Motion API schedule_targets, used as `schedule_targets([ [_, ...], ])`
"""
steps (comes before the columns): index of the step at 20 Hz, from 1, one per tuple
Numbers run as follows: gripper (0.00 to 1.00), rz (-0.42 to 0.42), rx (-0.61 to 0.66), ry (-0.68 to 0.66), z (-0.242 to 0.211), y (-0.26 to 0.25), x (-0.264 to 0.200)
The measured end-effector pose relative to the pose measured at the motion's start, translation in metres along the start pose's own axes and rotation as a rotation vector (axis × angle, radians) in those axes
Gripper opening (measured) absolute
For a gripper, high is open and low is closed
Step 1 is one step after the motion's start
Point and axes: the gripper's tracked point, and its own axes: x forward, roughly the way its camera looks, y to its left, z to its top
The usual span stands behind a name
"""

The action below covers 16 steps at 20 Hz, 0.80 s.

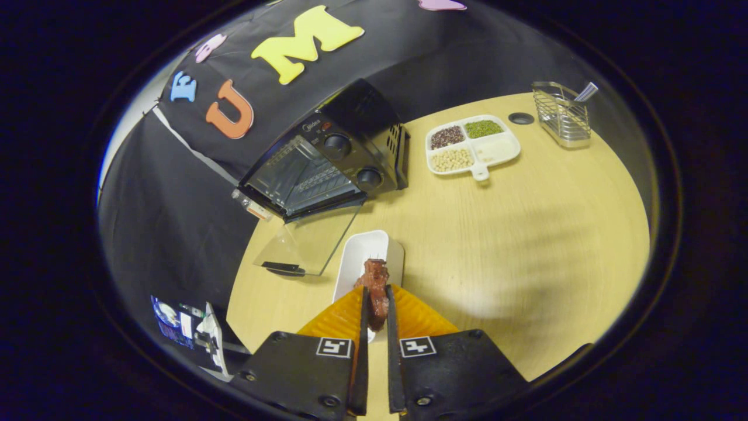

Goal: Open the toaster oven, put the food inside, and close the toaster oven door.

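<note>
Pinching food (pixel 376 289) between jaws, seemingly.

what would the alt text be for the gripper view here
The gripper is shut on a piece of brown food, held above a white tray on a round wooden table. Beyond it, a black toaster oven stands with its glass door folded down open. Farther off sit a divided dish of beans and a wire basket.

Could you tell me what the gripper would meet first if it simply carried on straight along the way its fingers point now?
Probably the white tray just ahead of the fingers. The gripper is shut on a piece of meat above it. The toaster oven, door open, stands beyond and off to one side; height over the tray is unclear.
</note>
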Motion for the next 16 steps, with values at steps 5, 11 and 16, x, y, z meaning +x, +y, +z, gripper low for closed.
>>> schedule_targets([
  [5,0.14,-0.044,-0.031,-0.047,0.007,0.003,-0.015],
  [11,0.14,-0.123,-0.125,-0.104,0.015,0.023,-0.041],
  [16,0.14,-0.199,-0.265,-0.170,0.023,0.063,-0.058],
])
